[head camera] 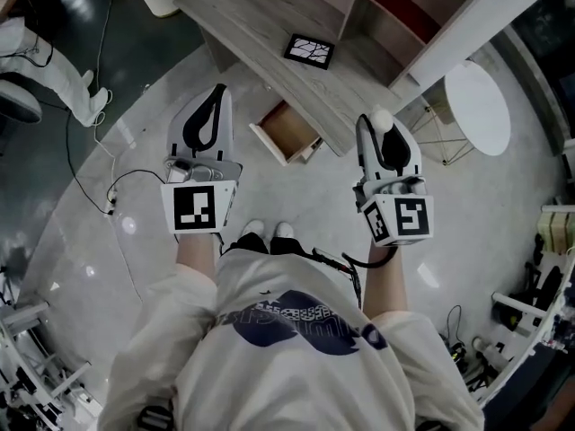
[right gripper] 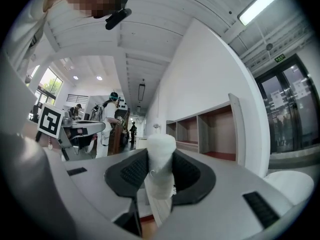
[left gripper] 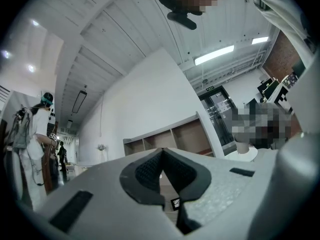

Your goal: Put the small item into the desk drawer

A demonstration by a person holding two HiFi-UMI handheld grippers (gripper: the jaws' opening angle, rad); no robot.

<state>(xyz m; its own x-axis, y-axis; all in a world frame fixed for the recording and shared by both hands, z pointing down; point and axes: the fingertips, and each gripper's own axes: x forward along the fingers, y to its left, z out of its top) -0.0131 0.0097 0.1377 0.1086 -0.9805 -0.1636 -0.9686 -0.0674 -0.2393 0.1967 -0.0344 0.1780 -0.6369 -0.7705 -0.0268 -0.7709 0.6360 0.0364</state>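
Note:
The small item (head camera: 383,118) is a white, soft-looking roll, and my right gripper (head camera: 382,126) is shut on it, pointing up and forward. In the right gripper view the white item (right gripper: 160,184) stands upright between the dark pads (right gripper: 187,173) and sticks out past the tips. At the left, my left gripper (head camera: 219,92) is shut with nothing in it; its pads (left gripper: 145,171) meet at the tip. The desk drawer (head camera: 289,129) stands pulled out, its wooden inside bare, under the desk's front edge (head camera: 269,70) and between the two grippers.
A black-and-white framed picture (head camera: 309,50) lies on the desk. A shelf unit (head camera: 395,16) stands behind it and a round white table (head camera: 477,106) to the right. Cables (head camera: 99,178) run over the floor at the left, near a person in white (head camera: 54,70).

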